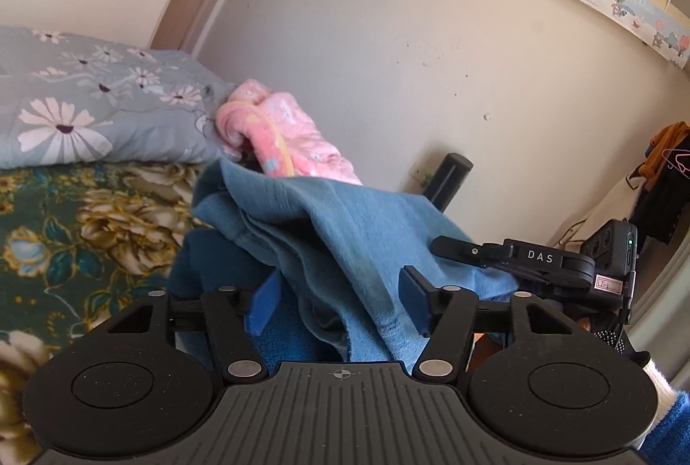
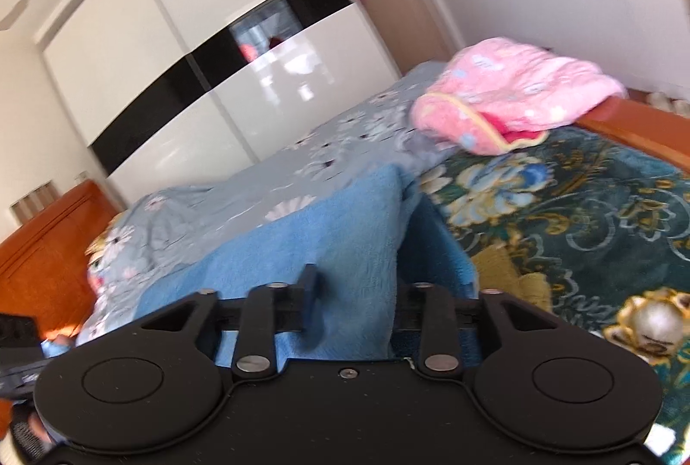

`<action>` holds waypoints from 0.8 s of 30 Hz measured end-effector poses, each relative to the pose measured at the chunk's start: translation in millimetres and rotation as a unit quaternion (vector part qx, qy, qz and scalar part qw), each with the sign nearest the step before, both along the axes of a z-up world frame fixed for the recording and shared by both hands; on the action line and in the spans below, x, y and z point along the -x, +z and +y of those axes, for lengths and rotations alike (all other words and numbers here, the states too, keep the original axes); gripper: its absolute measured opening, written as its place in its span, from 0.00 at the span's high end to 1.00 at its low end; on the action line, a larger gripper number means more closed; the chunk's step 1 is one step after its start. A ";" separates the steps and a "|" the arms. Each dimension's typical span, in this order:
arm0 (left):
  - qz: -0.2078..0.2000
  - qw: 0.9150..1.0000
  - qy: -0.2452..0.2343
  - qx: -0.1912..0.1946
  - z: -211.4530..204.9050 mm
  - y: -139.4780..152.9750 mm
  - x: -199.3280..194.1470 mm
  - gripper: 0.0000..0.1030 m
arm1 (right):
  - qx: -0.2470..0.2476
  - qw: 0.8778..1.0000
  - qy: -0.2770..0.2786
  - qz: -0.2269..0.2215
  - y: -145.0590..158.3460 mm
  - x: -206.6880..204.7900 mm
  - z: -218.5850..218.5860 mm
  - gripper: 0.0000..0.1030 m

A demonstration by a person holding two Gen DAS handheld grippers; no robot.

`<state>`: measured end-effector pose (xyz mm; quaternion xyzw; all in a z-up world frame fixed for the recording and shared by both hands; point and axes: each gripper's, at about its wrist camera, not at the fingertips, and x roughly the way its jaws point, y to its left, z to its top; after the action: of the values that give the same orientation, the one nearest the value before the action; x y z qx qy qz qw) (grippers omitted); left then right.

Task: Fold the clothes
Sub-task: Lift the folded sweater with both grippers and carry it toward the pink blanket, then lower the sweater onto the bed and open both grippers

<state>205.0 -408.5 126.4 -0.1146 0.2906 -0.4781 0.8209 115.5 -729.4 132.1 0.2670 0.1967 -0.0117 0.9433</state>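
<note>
A blue fleece garment is bunched up over the bed, right in front of both grippers. In the left wrist view my left gripper stands open, its blue pads apart and a fold of the fleece hanging loosely between them. One of the right gripper's black fingers lies on the cloth's right side. In the right wrist view the blue garment fills the gap of my right gripper. Its jaws are apart and the cloth hides its right finger.
A pink fleece garment lies crumpled at the bed's far edge by the wall. A grey daisy quilt and a green floral bedspread cover the bed. A white wardrobe stands behind. Hanging clothes are at the right.
</note>
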 end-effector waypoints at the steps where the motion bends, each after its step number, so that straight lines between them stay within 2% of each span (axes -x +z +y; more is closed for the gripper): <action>1: 0.000 1.000 0.003 -0.002 2.6 0.8 0.7 0.42 | -0.004 1.000 -0.007 -0.001 0.2 1.9 -0.5 0.61; 3: 0.001 1.000 0.010 -0.005 9.9 2.0 2.6 0.39 | -0.005 1.000 -0.022 -0.002 3.0 6.3 0.0 0.60; 5: 0.002 1.000 0.019 -0.015 19.8 3.3 4.7 0.29 | 0.005 0.999 -0.035 -0.002 9.1 11.8 3.4 0.57; 8: -0.006 0.999 0.025 -0.035 43.8 3.0 10.5 0.20 | 0.036 0.997 -0.061 -0.005 21.5 25.8 12.3 0.47; 9: -0.009 0.998 0.032 -0.044 53.8 2.0 12.6 0.17 | 0.050 0.996 -0.069 -0.009 26.4 32.2 17.7 0.40; 10: -0.012 0.998 0.040 -0.051 65.0 0.8 14.6 0.12 | 0.064 0.995 -0.077 -0.013 31.3 38.6 23.1 0.28; 12: -0.013 0.996 0.059 -0.061 89.9 -1.5 19.8 0.09 | 0.086 0.993 -0.081 -0.022 39.3 50.6 33.5 0.20; 14: -0.014 0.995 0.076 -0.068 117.2 -4.5 26.9 0.01 | 0.098 0.992 -0.074 -0.028 45.2 60.0 47.2 0.18; 16: -0.017 0.992 0.101 -0.074 148.3 -9.7 37.4 0.01 | 0.107 0.991 -0.070 -0.037 48.9 69.0 64.1 0.08; 19: -0.021 0.984 0.154 -0.088 198.3 -21.6 55.1 0.00 | 0.117 0.990 -0.052 -0.057 51.3 81.8 96.8 0.01; 24: 0.003 0.963 0.259 -0.080 287.9 -43.9 84.2 0.00 | 0.130 0.990 -0.011 -0.056 46.5 86.1 159.4 0.01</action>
<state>120.8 -120.5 82.4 -0.1217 0.2910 -0.2240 0.9221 29.4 -570.0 178.7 0.1444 0.1373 -0.0324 0.9794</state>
